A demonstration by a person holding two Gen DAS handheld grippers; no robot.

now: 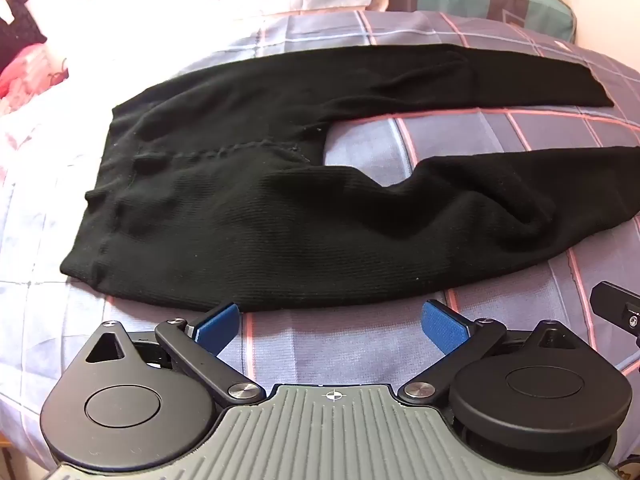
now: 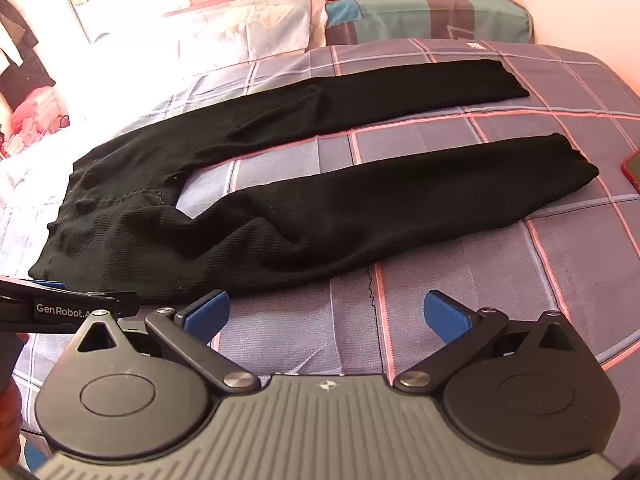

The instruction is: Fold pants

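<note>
Across the middle of both frames, black pants (image 1: 248,216) lay flat on the plaid bed (image 1: 340,344), waistband at left, legs spread rightward. Below them, the left hand-held gripper (image 1: 332,320) and right hand-held gripper (image 2: 326,312) hung with jaws wide apart, empty, near the lower leg's edge.

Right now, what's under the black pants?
The black pants lie flat on a plaid bedsheet, which shows all around them and between the two legs. Anything directly beneath the fabric is covered and cannot be seen.
</note>
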